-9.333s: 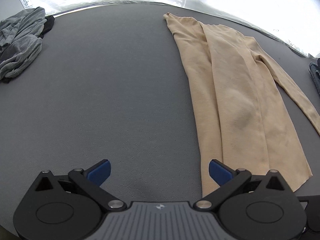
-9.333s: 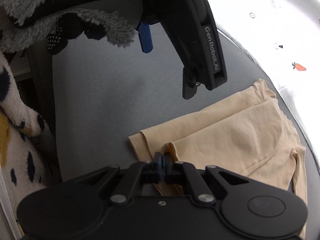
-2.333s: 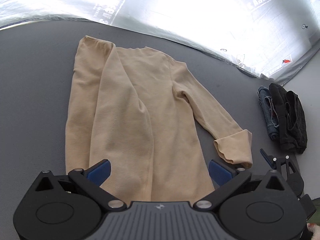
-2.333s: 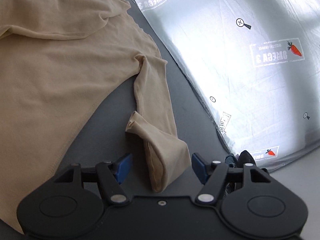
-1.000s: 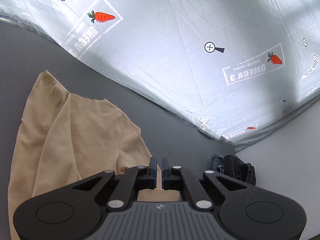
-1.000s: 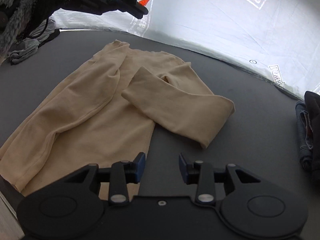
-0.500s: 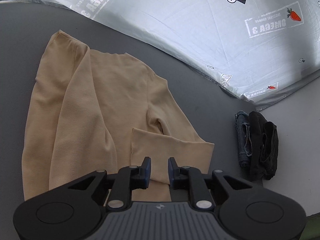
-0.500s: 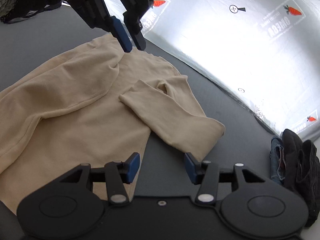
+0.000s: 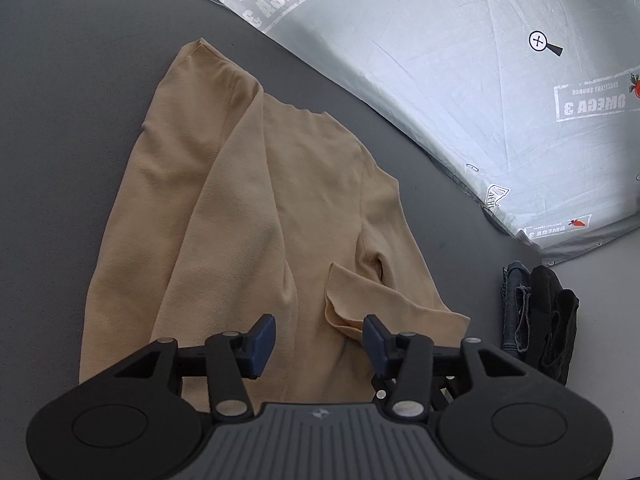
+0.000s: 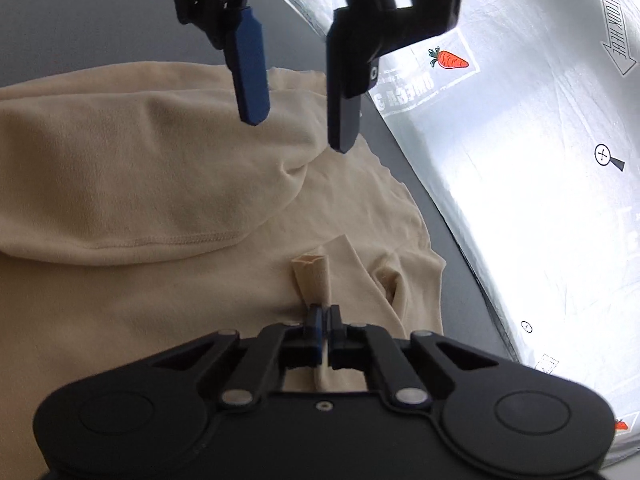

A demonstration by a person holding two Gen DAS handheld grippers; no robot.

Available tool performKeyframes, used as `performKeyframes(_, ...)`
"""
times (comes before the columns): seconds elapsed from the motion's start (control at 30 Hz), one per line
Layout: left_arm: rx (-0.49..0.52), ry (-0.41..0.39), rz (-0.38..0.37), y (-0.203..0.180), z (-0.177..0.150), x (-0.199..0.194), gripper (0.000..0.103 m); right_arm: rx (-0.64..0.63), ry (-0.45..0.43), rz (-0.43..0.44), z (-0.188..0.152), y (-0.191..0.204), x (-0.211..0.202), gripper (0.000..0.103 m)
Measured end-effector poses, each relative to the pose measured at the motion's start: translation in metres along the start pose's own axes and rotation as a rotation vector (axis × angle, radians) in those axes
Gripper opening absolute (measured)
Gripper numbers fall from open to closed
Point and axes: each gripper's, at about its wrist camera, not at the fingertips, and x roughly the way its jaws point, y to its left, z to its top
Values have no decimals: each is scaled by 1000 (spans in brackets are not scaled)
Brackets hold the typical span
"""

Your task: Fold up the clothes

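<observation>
Right wrist view: your right gripper (image 10: 323, 322) pinches the sleeve (image 10: 314, 276) over the shirt (image 9: 240, 208) on the table (image 9: 60, 80); left gripper (image 9: 320, 330) hovers spread. Next, probably lay the sleeve flat.

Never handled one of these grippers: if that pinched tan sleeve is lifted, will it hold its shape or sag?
Probably sag: the tan top lies in soft folds, and the sleeve cuff bunches where the right gripper pinches it. It looks thin and light, likely dragging the body along.

shirt (image 9: 256, 216): soft matt knit cloth | table (image 9: 72, 92): matt grey (fine-grained) | sheet (image 9: 460, 80): shiny, creased
</observation>
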Motion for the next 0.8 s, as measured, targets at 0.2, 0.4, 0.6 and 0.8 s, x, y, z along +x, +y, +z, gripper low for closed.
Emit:
performKeyframes(0.2,-4,95,-101,-18,12,36,76,164,-57,-41,0,-30,-26,2)
performKeyframes(0.4,-43,151,-155,-31,25,66,79,173,-80,-46,2,-31,-42,2)
performKeyframes(0.6,-66,171,-110,-28,26,74,57,167,-95,-34,-1,-32,-48,2)
performKeyframes(0.8,-54,104,-35,-29,17,69,2,213,-94,-5,3,-37,-50,2)
